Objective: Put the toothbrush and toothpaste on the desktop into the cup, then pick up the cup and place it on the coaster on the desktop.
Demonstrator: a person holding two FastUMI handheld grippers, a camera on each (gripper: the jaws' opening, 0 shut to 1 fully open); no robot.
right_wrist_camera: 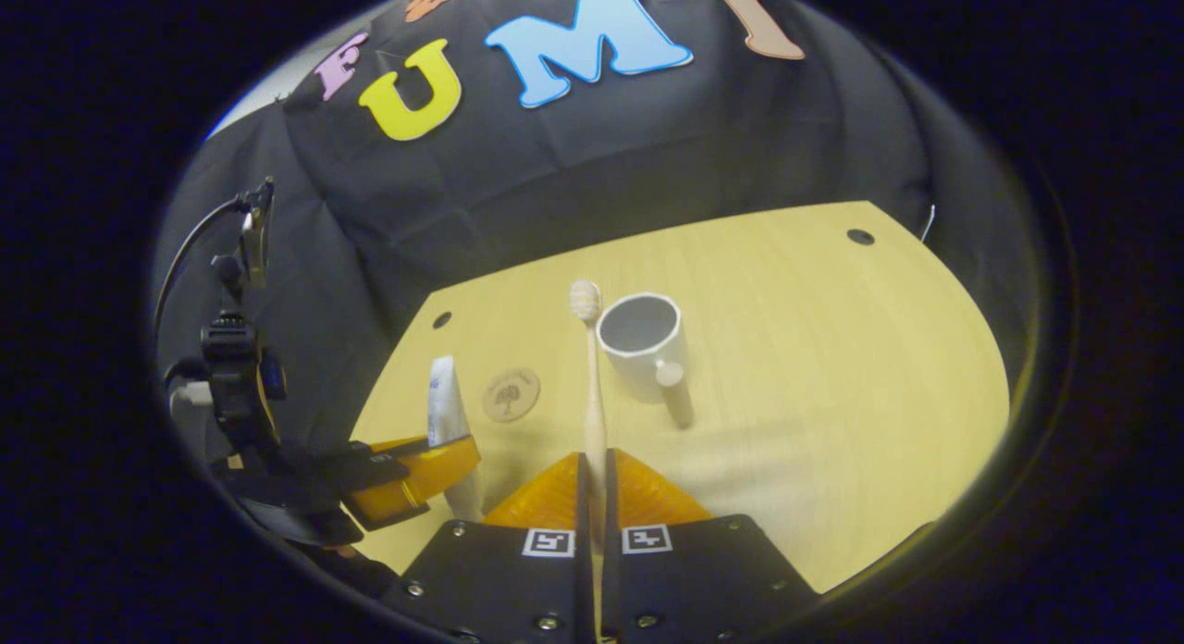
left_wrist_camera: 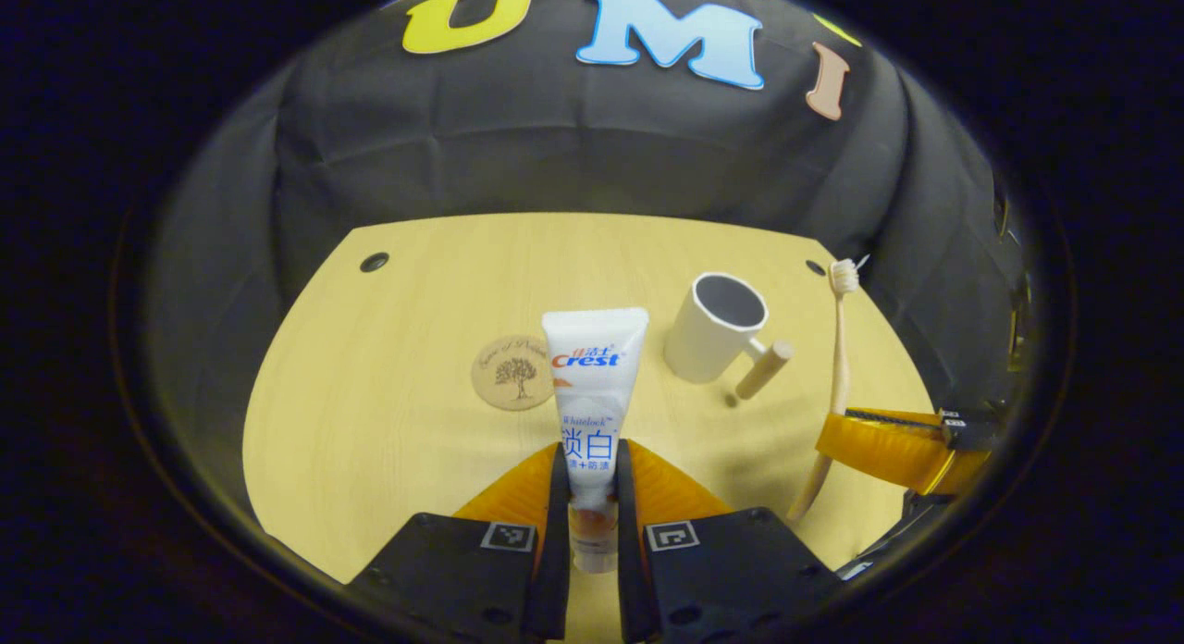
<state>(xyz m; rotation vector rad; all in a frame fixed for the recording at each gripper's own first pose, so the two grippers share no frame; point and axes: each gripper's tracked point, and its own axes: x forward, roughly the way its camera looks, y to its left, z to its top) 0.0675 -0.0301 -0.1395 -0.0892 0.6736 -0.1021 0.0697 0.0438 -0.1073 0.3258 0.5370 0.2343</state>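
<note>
In the left gripper view the left gripper (left_wrist_camera: 589, 496) sits bottom centre, both fingers clamped on the lower part of 1 toothpaste tube (left_wrist_camera: 592, 399), held upright, flat crimped end up, cap end down between the fingers. Tube is smooth white plastic w/ print. In the right gripper view that tube (right_wrist_camera: 447, 413) shows edge-on at lower left, thin as a blade, w/ the left gripper (right_wrist_camera: 435, 468) round it and cables behind.

Right gripper (right_wrist_camera: 597, 505), bottom centre of the right gripper view, is clenched on 1 toothbrush (right_wrist_camera: 594, 403): slim pale wood-look handle, bristle head up. The left gripper view shows it (left_wrist_camera: 837, 366) at right, slightly tilted, held by the right gripper (left_wrist_camera: 888, 445).

1 cup (left_wrist_camera: 714, 328), matte white w/ a round wooden peg handle, stands on the light wood-grain desktop (left_wrist_camera: 388, 440), centre right. 1 round coaster (left_wrist_camera: 511, 373), cork-like w/ a tree print, lies flat left of the cup, apart from it. Desktop has 2 dark round holes near its far edge.
</note>
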